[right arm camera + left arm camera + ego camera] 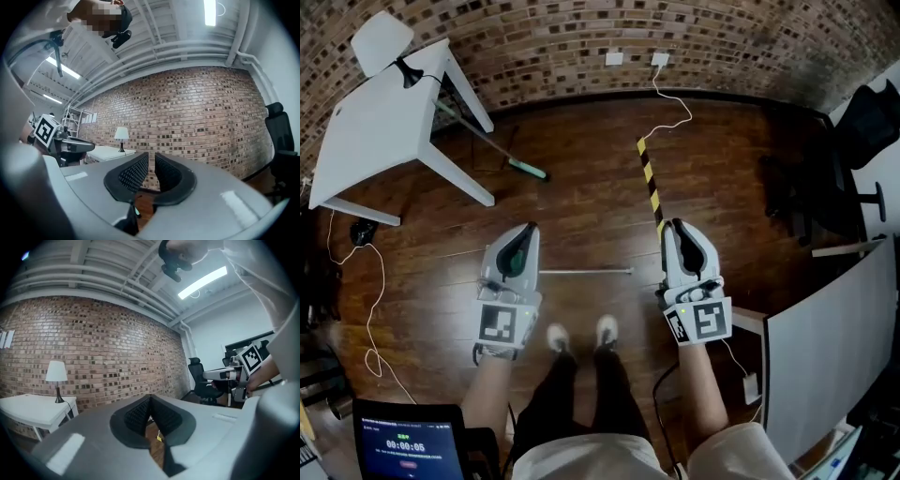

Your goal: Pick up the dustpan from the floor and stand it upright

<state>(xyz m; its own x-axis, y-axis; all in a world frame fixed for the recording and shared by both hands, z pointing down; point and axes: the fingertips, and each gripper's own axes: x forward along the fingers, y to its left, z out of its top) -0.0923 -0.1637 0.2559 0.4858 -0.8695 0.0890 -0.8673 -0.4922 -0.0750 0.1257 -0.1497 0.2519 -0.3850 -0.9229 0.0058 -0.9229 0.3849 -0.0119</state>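
Dark wooden floorboards fill the head view, closed off along the top of the frame by a red-brown brick wall. At the upper left stands a white rectangular table with a white-shaded lamp at its far corner. Just right of the table's legs, a long thin pole with a green tip slants across the boards. A black-and-yellow striped strip runs down the middle of the frame until its lower end goes behind my right gripper. A thin pale rod lies level on the floor between my two grippers. I cannot make out the dustpan's scoop in any view, nor tell which of these long pieces belongs to the dustpan.

My left gripper sits left of centre, pointing up the frame, with the right one alongside it right of centre. In the left gripper view, the left gripper has its black ribbed pads meeting at the tips, nothing between them. In the right gripper view, the right gripper shows its pads a narrow slit apart, and the gap holds nothing.

My white shoes show at bottom centre, a dark tablet screen in the lower left corner, and a black office chair at the right edge.
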